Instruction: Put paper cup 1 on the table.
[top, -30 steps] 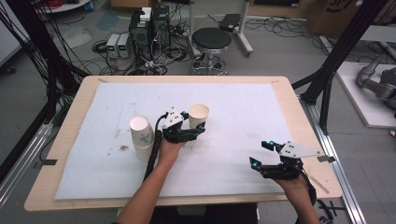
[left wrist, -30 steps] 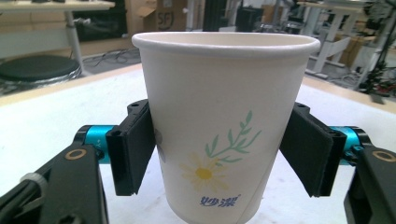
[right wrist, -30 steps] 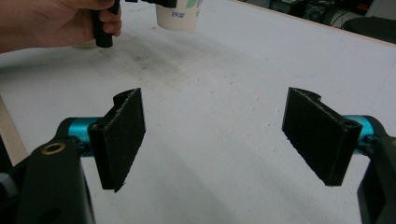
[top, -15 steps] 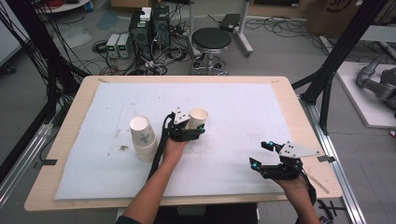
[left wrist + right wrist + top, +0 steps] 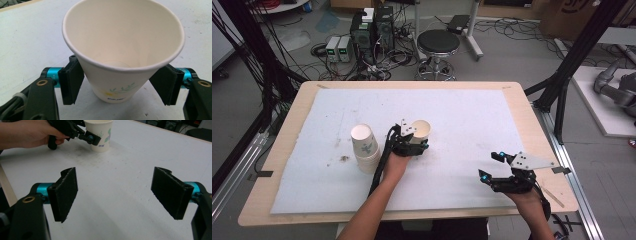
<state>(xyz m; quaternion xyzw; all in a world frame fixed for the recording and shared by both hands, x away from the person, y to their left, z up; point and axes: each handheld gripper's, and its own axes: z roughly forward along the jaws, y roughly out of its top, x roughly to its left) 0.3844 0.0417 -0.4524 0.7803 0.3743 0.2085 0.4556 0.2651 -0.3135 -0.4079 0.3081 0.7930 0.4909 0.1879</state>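
cup: single paper cup [image 5: 120,60], upright on the white mat [image 5: 472,125] around the middle of the table, open end up, looks empty inside

left gripper: left gripper [image 5: 412,142] has its jaws around the cup's lower half. They've just been closing with the cup between them, and in the left gripper view the black pads [image 5: 71,83] sit right against the wall on both sides. I'd call that gripped, though lightly, no dent in the paper

step: looks to me like the grab stage of picking up this cup, probably to go on the stack of cups [image 5: 366,149] standing just to its left

next move: my guess is a straight lift without squeezing harder, thin paper will crumple

right gripper: right gripper [image 5: 501,170] hangs near the front right edge, well apart from the cup, jaws wide, nothing in them

writing: green leaf sprig print [image 5: 122,88] with a yellow blob, plus a small dark line of text under it, too blurry to read

table: light wood table [image 5: 302,95] under the mat, a few dirty smudges on the mat near the stack
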